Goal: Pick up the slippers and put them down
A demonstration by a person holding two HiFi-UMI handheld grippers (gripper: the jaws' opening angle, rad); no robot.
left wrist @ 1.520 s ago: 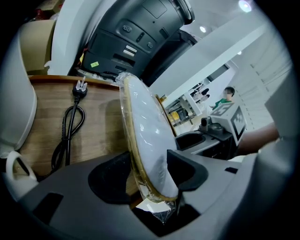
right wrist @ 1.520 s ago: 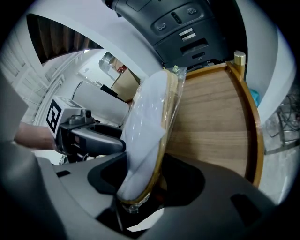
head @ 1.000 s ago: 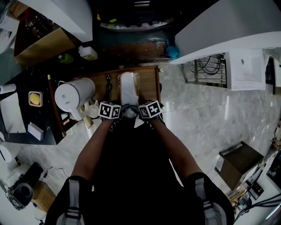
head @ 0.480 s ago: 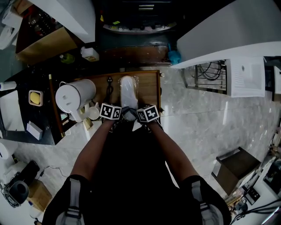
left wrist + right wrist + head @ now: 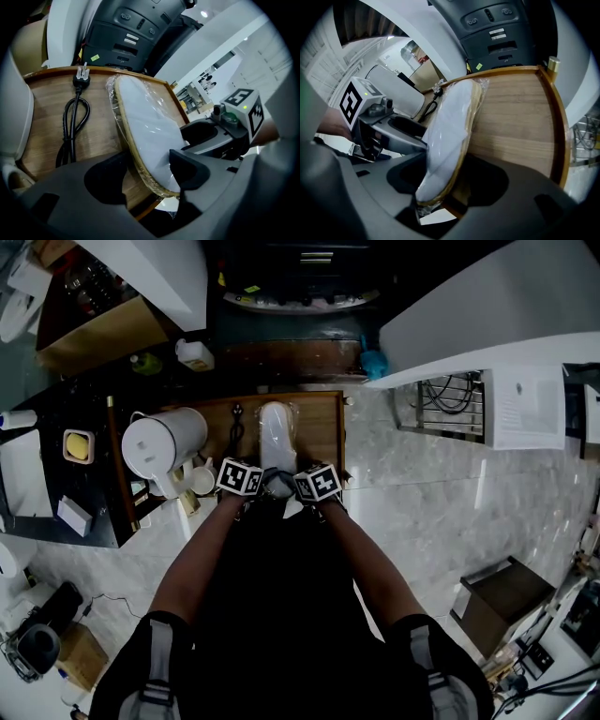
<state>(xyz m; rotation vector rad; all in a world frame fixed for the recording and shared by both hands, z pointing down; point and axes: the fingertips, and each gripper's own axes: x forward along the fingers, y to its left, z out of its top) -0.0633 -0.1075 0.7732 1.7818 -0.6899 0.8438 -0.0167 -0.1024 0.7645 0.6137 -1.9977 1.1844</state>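
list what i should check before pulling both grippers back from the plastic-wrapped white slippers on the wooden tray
1. Plastic-wrapped white slippers resting on the wooden tray: ok, though the heel end overhangs the near edge.
2. Left gripper let go: ok; its jaws have just been opening, with the slippers between them and a gap beside one jaw.
3. Right gripper let go: ok; the slippers are between its jaws, with bare wood showing beside one jaw.
4. Black power cord clear of both grippers: ok, it lies apart on the tray.
5. Slippers will stay put once released: cannot tell.
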